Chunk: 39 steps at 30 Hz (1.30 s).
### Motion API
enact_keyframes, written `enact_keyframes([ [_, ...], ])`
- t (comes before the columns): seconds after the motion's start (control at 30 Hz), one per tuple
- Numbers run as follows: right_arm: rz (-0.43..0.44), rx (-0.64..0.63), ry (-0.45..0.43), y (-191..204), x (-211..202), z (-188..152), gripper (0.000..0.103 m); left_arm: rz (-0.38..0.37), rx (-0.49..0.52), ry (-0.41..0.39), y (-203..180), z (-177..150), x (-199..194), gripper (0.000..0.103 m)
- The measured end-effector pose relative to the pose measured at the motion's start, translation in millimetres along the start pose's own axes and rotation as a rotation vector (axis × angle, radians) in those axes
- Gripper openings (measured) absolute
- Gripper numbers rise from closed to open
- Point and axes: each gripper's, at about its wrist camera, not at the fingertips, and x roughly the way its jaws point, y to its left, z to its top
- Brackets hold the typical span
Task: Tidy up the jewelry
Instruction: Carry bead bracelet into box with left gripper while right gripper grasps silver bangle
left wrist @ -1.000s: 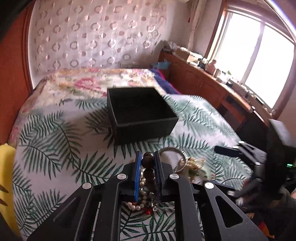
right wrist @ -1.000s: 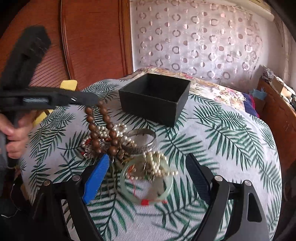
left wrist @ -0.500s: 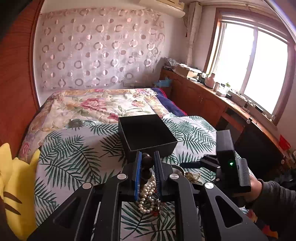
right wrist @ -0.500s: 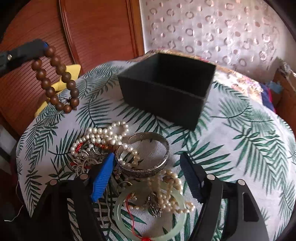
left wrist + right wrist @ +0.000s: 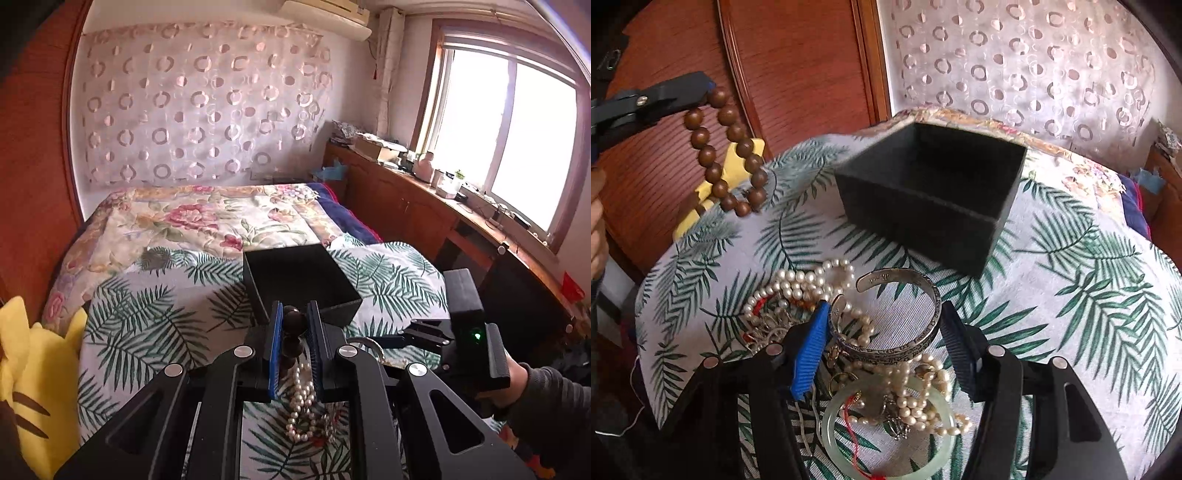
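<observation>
My left gripper (image 5: 294, 319) is shut on a brown wooden bead bracelet (image 5: 294, 323); in the right wrist view the bracelet (image 5: 727, 153) hangs in the air from that gripper (image 5: 701, 90), left of the open black box (image 5: 932, 192). The box also shows in the left wrist view (image 5: 299, 282), just beyond my left fingertips. My right gripper (image 5: 884, 325) is open, its fingers on either side of a silver cuff bangle (image 5: 897, 314) on the jewelry pile. Pearl strands (image 5: 798, 288) and a pale green jade bangle (image 5: 886, 428) lie in the pile.
A palm-leaf cloth (image 5: 1071, 295) covers the surface, with a floral bedspread (image 5: 207, 218) behind. A yellow plush toy (image 5: 33, 376) sits at the left edge. A wooden cabinet (image 5: 417, 206) runs under the window on the right.
My left gripper has lifted the wooden bead bracelet up off the pile. My right gripper has moved forward and lower over the silver cuff.
</observation>
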Motion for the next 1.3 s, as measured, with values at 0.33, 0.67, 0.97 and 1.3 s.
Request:
enact_keyframes([
  [0.33,-0.025,-0.003,-0.082,-15.5,-34.0,24.9,0.063,0.024,0.031,-0.023,-11.2,38.6,23.8,0.012],
  [0.67,-0.084,0.026,-0.106,-44.5,-32.2,50.6,0.063,0.030,0.012,0.017,-10.1,61.7,74.1,0.012],
  [0.97,-0.091,0.027,-0.105,-56.0,-21.6,66.9,0.063,0.061,-0.017,0.098,5.6,46.1,120.4,0.012],
  [1.3,-0.097,-0.007,-0.078,-44.6,-2.9,83.1,0.063,0.110,-0.030,0.056,16.8,33.2,107.5,0.051],
])
